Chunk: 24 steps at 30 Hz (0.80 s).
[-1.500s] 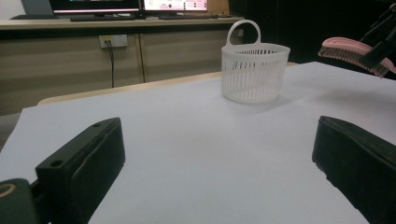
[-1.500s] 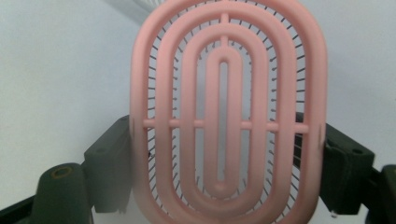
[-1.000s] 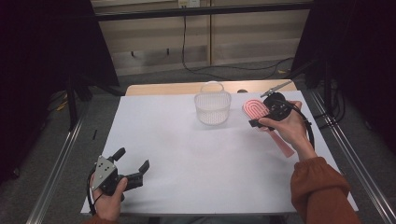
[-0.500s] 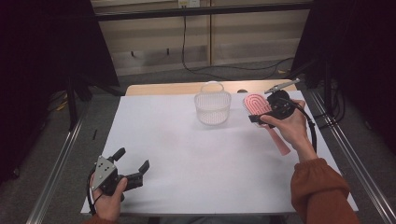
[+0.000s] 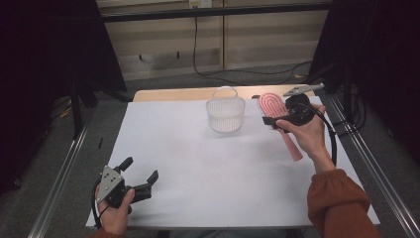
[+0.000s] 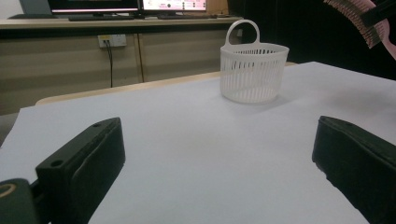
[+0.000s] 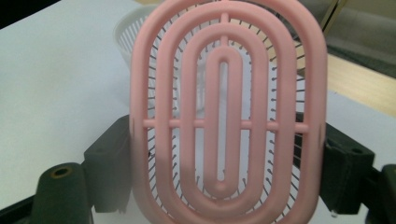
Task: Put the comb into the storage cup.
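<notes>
A pink hairbrush (image 5: 292,146) with an oval, slotted head is held off the table at the far right. My right gripper (image 5: 271,120) is shut on it, its jaws clamping the two sides of the head. In the right gripper view the brush head (image 7: 224,116) stands upright between the black jaws of that gripper (image 7: 224,161). A white slatted basket (image 5: 226,114) with a loop handle stands on the table just left of the brush. My left gripper (image 5: 140,169) rests low at the front left, open with nothing between its fingers (image 6: 84,161).
A white sheet (image 5: 208,168) covers the table, with a strip of bare wood (image 5: 168,94) along the far edge. In the left gripper view the basket (image 6: 252,72) stands well ahead, with the brush (image 6: 359,16) high at the upper right. Metal rails run along both sides.
My right gripper has lifted the brush slightly up and away, near the basket. The left gripper has stayed where it was.
</notes>
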Motion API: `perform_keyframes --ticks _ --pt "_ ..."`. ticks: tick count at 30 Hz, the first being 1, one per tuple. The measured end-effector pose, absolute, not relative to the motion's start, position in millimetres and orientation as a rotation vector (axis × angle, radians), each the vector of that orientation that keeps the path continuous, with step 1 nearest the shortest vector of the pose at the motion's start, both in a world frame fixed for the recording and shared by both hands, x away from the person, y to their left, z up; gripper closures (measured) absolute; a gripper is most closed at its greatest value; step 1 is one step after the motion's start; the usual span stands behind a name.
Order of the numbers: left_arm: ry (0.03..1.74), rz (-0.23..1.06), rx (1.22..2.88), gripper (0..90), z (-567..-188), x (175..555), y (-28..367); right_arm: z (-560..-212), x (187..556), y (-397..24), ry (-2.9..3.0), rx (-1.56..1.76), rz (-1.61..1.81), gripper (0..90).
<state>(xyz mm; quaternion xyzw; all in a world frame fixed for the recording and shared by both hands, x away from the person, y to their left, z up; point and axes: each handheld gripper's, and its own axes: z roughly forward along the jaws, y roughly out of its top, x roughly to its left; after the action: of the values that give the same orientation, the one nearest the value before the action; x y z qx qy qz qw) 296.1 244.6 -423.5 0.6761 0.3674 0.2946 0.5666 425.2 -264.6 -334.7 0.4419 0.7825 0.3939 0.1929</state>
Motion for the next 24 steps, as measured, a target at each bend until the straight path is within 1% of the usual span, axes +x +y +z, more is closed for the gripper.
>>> perform_keyframes --ticks 24 --pt "0.862 0.699 1.587 2.7 -422.4 295.0 245.7 -332.3 417.7 -259.4 2.036 1.148 1.207 19.7"
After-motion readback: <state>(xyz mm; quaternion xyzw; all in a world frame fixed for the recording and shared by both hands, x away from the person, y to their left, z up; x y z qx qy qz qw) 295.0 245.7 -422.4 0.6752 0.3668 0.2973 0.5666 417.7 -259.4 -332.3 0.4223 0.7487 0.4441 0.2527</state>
